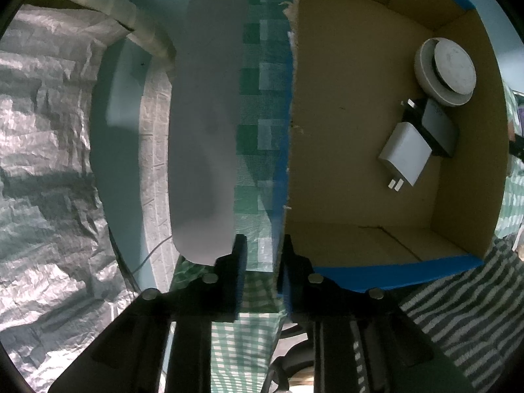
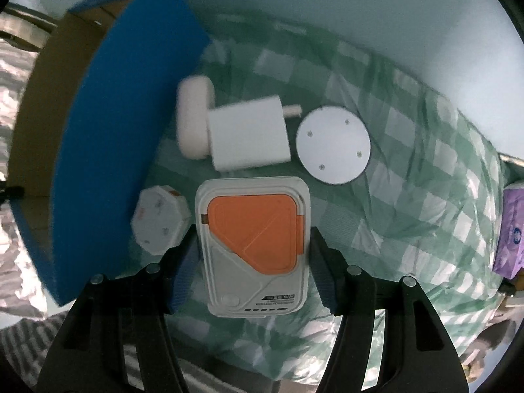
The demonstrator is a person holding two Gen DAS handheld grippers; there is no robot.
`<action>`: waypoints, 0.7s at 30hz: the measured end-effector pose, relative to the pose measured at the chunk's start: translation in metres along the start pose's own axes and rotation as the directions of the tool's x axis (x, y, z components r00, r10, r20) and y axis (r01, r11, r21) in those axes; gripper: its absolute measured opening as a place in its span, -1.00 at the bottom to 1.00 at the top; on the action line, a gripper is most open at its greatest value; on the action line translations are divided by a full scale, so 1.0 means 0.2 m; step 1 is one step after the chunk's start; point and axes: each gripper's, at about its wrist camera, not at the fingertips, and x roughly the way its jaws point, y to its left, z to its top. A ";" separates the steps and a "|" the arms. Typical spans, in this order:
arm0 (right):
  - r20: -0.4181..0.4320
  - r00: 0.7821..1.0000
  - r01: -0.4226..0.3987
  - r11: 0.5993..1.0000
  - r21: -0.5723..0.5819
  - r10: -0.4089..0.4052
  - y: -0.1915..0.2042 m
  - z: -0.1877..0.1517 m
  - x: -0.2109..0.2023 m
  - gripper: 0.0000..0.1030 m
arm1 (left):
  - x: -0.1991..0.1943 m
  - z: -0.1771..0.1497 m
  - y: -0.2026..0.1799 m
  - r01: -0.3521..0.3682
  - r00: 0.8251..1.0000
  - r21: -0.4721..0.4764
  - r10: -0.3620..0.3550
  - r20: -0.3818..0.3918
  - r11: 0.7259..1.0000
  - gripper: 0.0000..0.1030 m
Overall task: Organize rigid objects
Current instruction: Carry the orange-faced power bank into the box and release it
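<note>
Green-and-white checked cloth [image 2: 409, 177] is covering the work surface, with a blue-sided cardboard box [image 2: 108, 137] standing at its left edge and a pale wall behind.

In the right wrist view, the right gripper [image 2: 253, 271] is reaching forward low over the cloth, its jaws spread wide on either side of a white and orange power bank [image 2: 253, 242]; small gaps are showing on both sides, so the fingers are bracketing it without pinching. Just beyond the power bank a white charger block [image 2: 249, 137] is lying, with a white oval case [image 2: 193, 121] touching its left side and a white round disc [image 2: 333, 144] near its right. A white octagonal piece [image 2: 160, 219] is sitting near left, close to the box wall. A purple packet [image 2: 511, 232] is lying at the far right edge.

The left wrist view alone is looking down into the box [image 1: 360, 163]. The left gripper [image 1: 263, 275] is hovering by the box's torn left wall, jaws slightly parted and holding nothing. Inside, at the far right, a round grey-white disc [image 1: 445, 72], a dark adapter [image 1: 435, 127] and a white plug charger [image 1: 406, 154] are resting together on the box floor. Crinkled silver sheeting [image 1: 46, 163] is filling the left side.
</note>
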 end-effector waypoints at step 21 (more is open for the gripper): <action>0.126 0.987 -0.071 0.976 -0.208 0.099 0.47 0.26 -0.43 0.23 | 0.00 0.01 0.01 0.009 1.000 0.001 -0.009 -0.003 1.000 -0.74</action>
